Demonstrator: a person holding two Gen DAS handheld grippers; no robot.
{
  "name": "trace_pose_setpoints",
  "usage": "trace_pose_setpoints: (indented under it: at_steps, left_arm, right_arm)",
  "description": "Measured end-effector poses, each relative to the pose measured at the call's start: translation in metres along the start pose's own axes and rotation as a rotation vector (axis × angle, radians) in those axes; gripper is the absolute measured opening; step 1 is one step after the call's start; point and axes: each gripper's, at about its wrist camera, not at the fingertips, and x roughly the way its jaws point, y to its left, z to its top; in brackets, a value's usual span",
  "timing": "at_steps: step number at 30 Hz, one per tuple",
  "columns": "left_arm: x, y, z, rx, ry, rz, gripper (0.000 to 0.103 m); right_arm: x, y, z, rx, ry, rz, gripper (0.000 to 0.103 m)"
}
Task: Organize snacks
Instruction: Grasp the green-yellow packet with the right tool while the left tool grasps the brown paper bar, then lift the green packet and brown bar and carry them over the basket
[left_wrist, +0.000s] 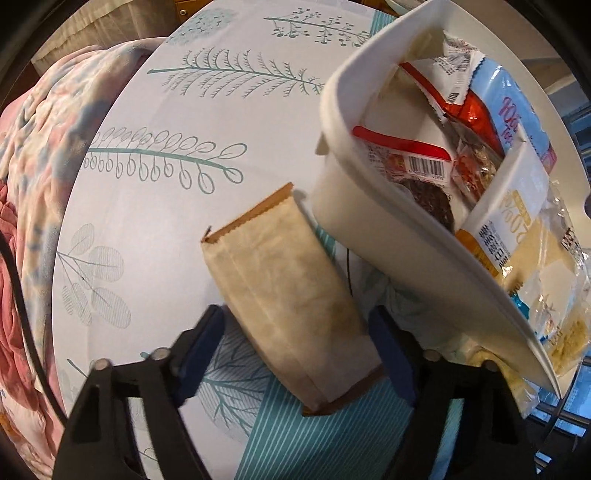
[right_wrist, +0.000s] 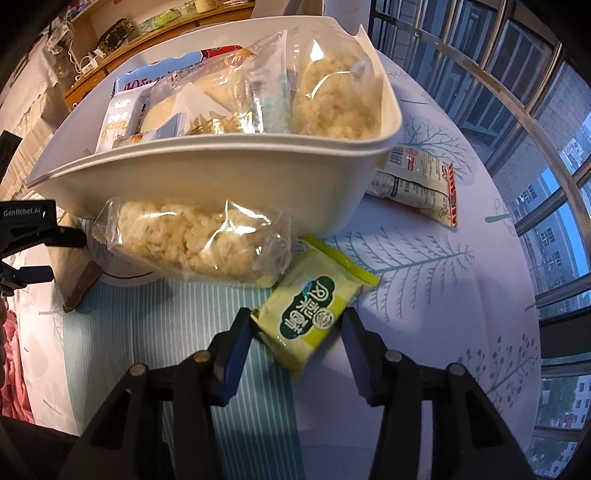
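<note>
"GenRobot.AI" printed in pale letters on the black body of the left gripper (right_wrist: 44, 254), seen at the left edge of the right wrist view. Chinese characters in white on a dark green oval on the yellow-green snack packet (right_wrist: 314, 314), upside down; too unsure to transcribe. Barcode with unreadable digits on the red-and-white packet (left_wrist: 413, 158) in the white bin (left_wrist: 354, 199), large red "100" partly visible on the light blue bag (left_wrist: 517, 110), other print too small.

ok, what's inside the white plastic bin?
The white plastic bin holds clear bags of puffed rice, a blue-and-white packet and red-trimmed packets. Whatever lies beneath them, and the bin's floor, is covered.
</note>
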Motion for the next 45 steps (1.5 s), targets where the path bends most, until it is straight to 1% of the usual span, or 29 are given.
trace_pose_setpoints:
  at_steps: [3,10,13,14,17,22,25,27,31,32,33,35,37,38,39,43,45]
  left_arm:
    - [-0.002,0.0,0.006,0.008,0.02,-0.014,0.064]
    - [-0.002,0.014,0.006,-0.02,0.054,-0.056,0.057]
    - [-0.009,0.023,0.006,-0.023,0.038,-0.07,0.043]
    - [-0.012,0.025,0.006,-0.019,0.033,-0.073,0.029]
    - [-0.012,0.029,0.009,-0.004,0.055,-0.09,0.025]
    - [-0.014,0.039,0.01,0.032,0.079,-0.105,0.025]
    - [-0.019,0.054,0.007,0.053,0.1,-0.11,0.025]
    - [-0.02,0.062,0.005,0.078,0.118,-0.11,0.031]
    - [-0.017,0.076,0.007,0.122,0.151,-0.109,0.037]
    - [-0.016,0.078,0.008,0.138,0.162,-0.111,0.041]
    - [-0.015,0.078,0.009,0.155,0.173,-0.112,0.049]
    - [-0.014,0.079,0.009,0.189,0.188,-0.112,0.059]
    - [-0.015,0.079,0.01,0.225,0.196,-0.099,0.067]
    - [-0.015,0.079,0.011,0.241,0.195,-0.095,0.075]
    - [-0.015,0.079,0.01,0.251,0.196,-0.097,0.079]
    - [-0.013,0.083,0.007,0.254,0.225,-0.109,0.082]
    - [-0.01,0.079,-0.002,0.238,0.234,-0.108,0.084]
  right_arm:
    - [0.0,-0.004,0.003,0.02,0.009,0.004,0.048]
    - [0.001,-0.014,0.011,0.087,0.031,0.022,0.047]
    - [0.002,-0.016,0.011,0.108,0.041,0.032,0.047]
    - [0.002,-0.017,0.012,0.119,0.045,0.036,0.047]
    - [0.001,-0.019,0.01,0.159,0.058,0.044,0.047]
    - [-0.003,-0.008,0.001,0.212,0.062,0.043,0.047]
    - [-0.005,-0.004,-0.003,0.24,0.072,0.038,0.047]
    - [-0.008,0.001,-0.007,0.254,0.072,0.031,0.047]
    - [-0.013,0.007,-0.016,0.302,0.074,0.014,0.047]
    - [-0.014,0.008,-0.019,0.313,0.071,0.01,0.047]
    - [-0.017,0.012,-0.022,0.325,0.067,0.001,0.047]
    - [-0.022,0.019,-0.027,0.334,0.059,-0.016,0.047]
    - [-0.03,0.026,-0.031,0.332,0.026,-0.061,0.047]
    - [-0.034,0.03,-0.033,0.334,0.015,-0.076,0.047]
    - [-0.037,0.032,-0.035,0.338,0.006,-0.087,0.047]
    - [-0.048,0.037,-0.038,0.345,-0.027,-0.104,0.047]
    - [-0.054,0.041,-0.037,0.345,-0.036,-0.098,0.047]
